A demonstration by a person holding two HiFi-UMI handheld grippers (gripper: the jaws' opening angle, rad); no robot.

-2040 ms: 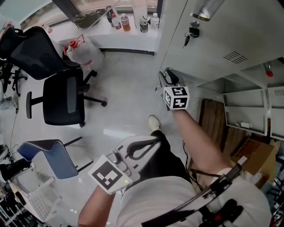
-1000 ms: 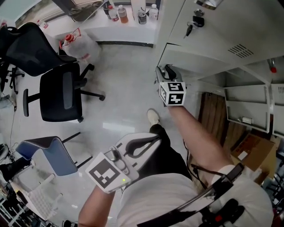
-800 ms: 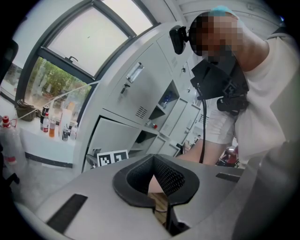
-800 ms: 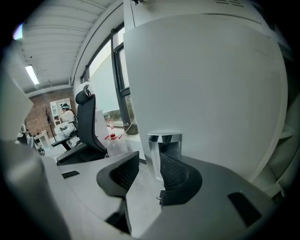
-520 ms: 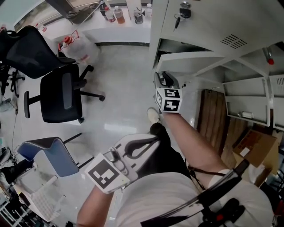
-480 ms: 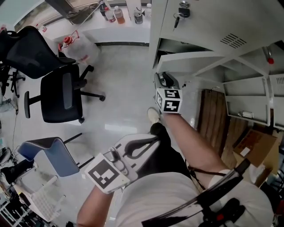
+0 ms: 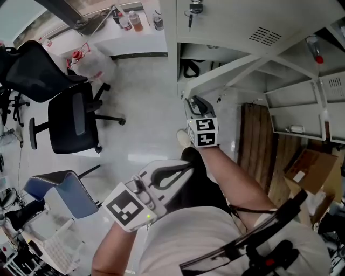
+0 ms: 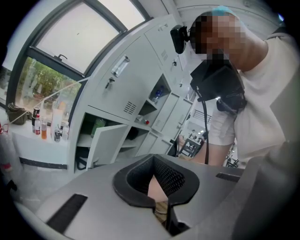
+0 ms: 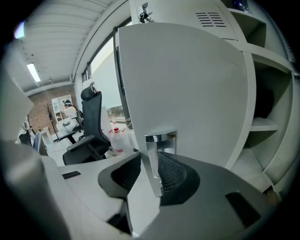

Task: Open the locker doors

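In the head view my right gripper point(image 7: 193, 103) reaches out to the free edge of a grey locker door point(image 7: 237, 67), which stands swung partly out from the cabinet. The right gripper view shows its jaws point(image 9: 157, 161) around the door's shiny metal handle point(image 9: 159, 143). They have just been closing, and the pads press the handle on both sides. The door panel point(image 9: 187, 84) fills that view. My left gripper point(image 7: 180, 172) is held low by my waist, shut with nothing in it point(image 8: 153, 159). The locker above has a key in its lock point(image 7: 195, 8).
Inside the opened locker lies a dark item point(image 7: 190, 69). More lockers stand open at the right point(image 7: 302, 108). A black office chair point(image 7: 73, 118), a blue chair point(image 7: 54, 188) and a water jug point(image 7: 91, 59) stand on the floor at the left. A cardboard box point(image 7: 310, 167) lies lower right.
The locker door has swung further out and its inside now shows. My right gripper has come back toward me with the handle. The left gripper stays by my waist.
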